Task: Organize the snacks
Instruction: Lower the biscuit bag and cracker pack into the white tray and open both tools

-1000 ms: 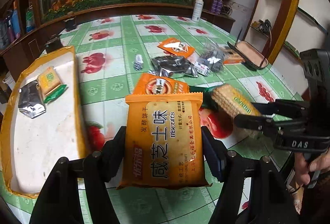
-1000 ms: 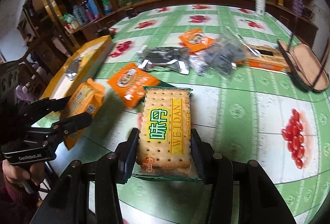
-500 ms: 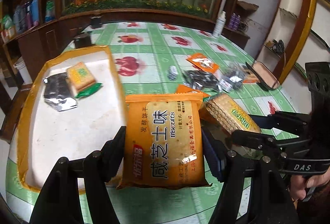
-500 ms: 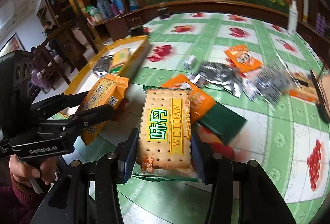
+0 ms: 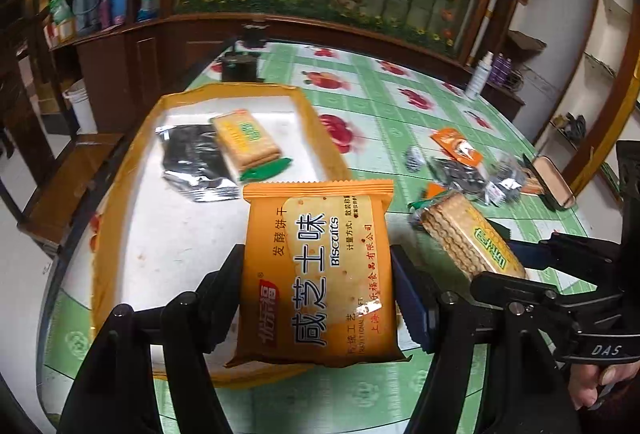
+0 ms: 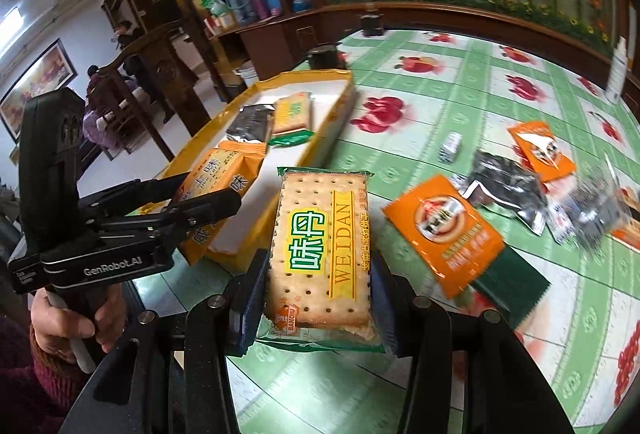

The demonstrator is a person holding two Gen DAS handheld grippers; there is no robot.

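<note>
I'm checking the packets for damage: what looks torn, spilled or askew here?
Nothing stands out. The orange biscuit packet and the Weidan cracker packet look sealed and intact. The loose snacks on the tablecloth lie jumbled, simply unsorted.

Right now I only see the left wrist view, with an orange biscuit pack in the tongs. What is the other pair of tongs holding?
Observer: The right tongs are shut on a WEIDAN cracker pack in a green-edged wrapper.
Operator: What is that orange scrap behind it?
Observer: An orange sachet with a round emblem, overlapping a dark green packet.
Operator: Who holds my tongs?
Observer: A hand in a dark red sleeve grips the handle of the left tongs.
</note>
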